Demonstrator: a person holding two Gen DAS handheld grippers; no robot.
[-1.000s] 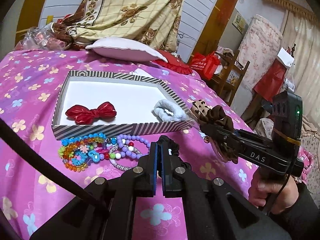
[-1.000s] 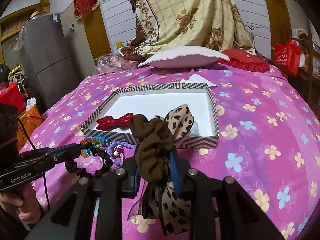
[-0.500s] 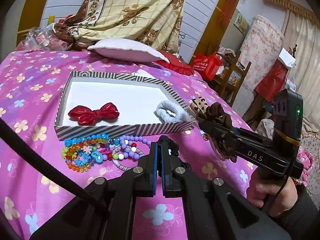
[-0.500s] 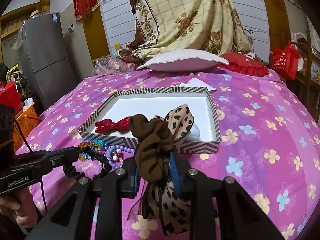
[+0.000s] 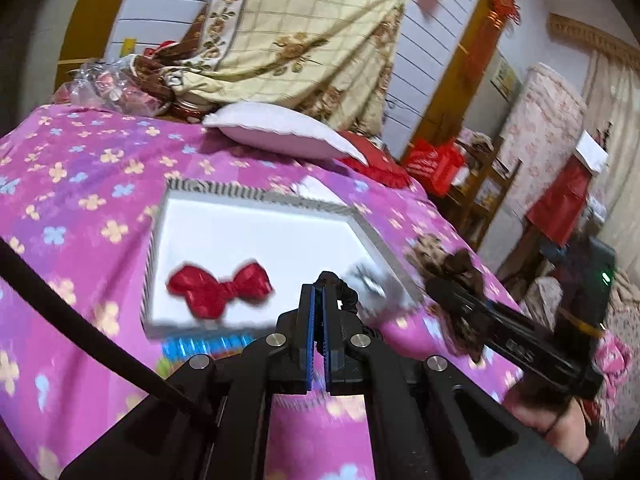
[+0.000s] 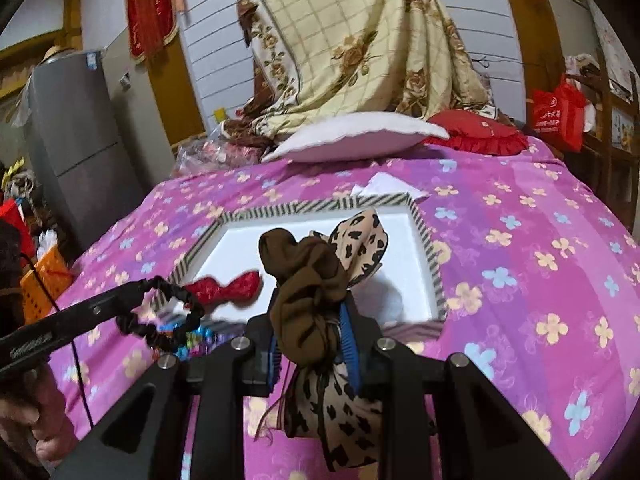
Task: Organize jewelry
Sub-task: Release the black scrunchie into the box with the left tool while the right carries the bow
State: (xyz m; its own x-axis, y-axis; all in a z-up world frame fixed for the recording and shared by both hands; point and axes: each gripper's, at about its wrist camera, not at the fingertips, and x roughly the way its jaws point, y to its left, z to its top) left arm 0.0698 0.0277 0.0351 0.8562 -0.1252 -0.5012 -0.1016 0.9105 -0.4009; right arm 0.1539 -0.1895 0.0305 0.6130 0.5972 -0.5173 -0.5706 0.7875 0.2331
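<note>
1. The left gripper [image 5: 319, 312] has its jaws pressed nearly together on a thin black hair tie [image 6: 160, 314], which hangs as an open loop from the tips in the right wrist view.
2. The right gripper [image 6: 312, 344] is clamped on a brown scrunchie with a leopard-print scarf tail [image 6: 316, 280]; the tail hangs down below the jaws.
3. The striped-rim box [image 5: 248, 196] lies straight ahead of both grippers on the pink floral bedspread [image 5: 80, 184]. It holds a red bow [image 5: 220, 282] and a pale blue scrunchie [image 5: 370, 276], blurred here.
4. The deciding relation: the hair tie hangs at the box's near left corner, above the beaded bracelets [image 6: 192, 338] that lie outside the near wall. The left gripper looks nearer to a drop, needing only a short forward carry.
5. The brown scrunchie sits over the near wall, right of the bow.
</note>
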